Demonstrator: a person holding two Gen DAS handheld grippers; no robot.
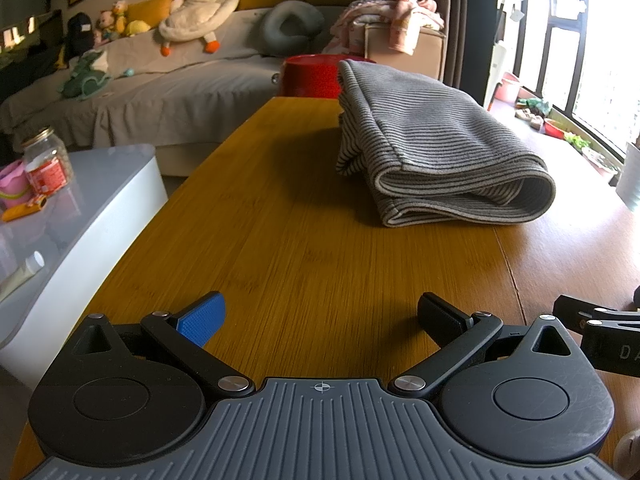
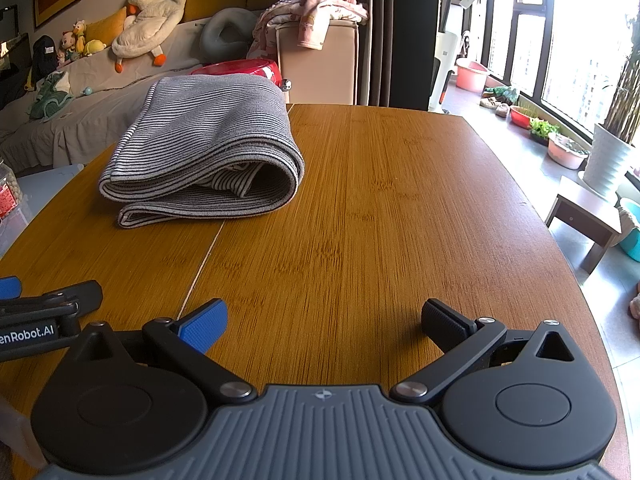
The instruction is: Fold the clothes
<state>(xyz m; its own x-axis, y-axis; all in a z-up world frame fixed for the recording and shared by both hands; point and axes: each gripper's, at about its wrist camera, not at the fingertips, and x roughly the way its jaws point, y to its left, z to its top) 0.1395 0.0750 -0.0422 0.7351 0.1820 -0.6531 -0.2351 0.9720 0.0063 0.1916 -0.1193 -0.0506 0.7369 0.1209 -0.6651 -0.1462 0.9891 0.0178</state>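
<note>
Clearly soft and limp, the shirt (image 1: pixel 436 144) lies folded well ahead of both grippers, left (image 1: pixel 320 320) and right (image 2: pixel 324 320), jaws apart and empty; pinch its hemmed near edge.

Folded garment (image 1: pixel 436 140) on table (image 1: pixel 280 240); basin (image 1: pixel 312 74) behind.

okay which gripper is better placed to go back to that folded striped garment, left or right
Left, marginally. The striped garment lies mostly on the left panel of the wooden table. Both the left gripper and right gripper are open, empty, and similarly far back.
</note>
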